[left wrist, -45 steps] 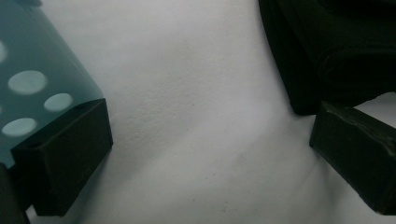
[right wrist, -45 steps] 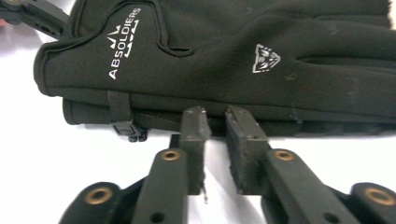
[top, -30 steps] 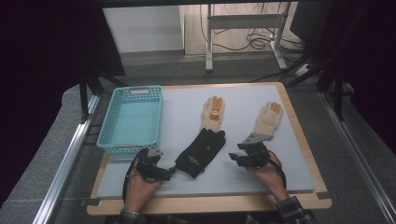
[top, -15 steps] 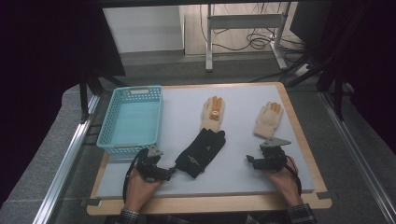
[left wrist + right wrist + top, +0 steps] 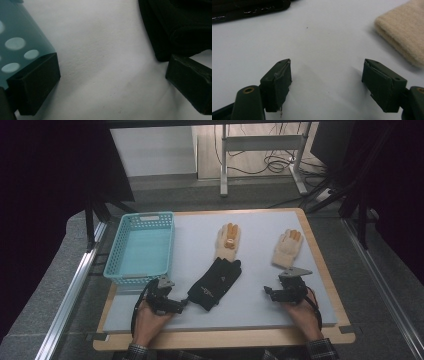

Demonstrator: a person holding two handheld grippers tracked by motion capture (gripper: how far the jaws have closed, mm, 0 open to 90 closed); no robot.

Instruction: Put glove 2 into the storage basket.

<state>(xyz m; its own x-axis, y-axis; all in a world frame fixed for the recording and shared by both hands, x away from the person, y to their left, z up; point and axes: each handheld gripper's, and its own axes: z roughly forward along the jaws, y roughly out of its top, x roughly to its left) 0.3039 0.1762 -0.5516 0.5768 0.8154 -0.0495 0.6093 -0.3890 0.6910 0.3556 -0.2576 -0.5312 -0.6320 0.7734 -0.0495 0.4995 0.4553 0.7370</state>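
Basket (image 5: 141, 247) just L of left gripper (image 5: 181, 306), black glove (image 5: 215, 282) R; both grippers' fingers apart, empty

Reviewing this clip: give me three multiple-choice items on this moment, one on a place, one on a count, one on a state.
1. Where does the black glove lie?
A. inside the basket
B. on the white mat, between the two grippers
C. off the table

2. How many gloves lie on the mat?
A. one
B. two
C. three

3. How do the jaws of the right gripper stand?
A. apart, holding nothing
B. shut on a beige glove
C. shut on the basket rim

Key: 1 B, it sits on the mat between the left gripper and the right one. 2 C, one black, two beige. 3 A, bare mat shows between the jaws.
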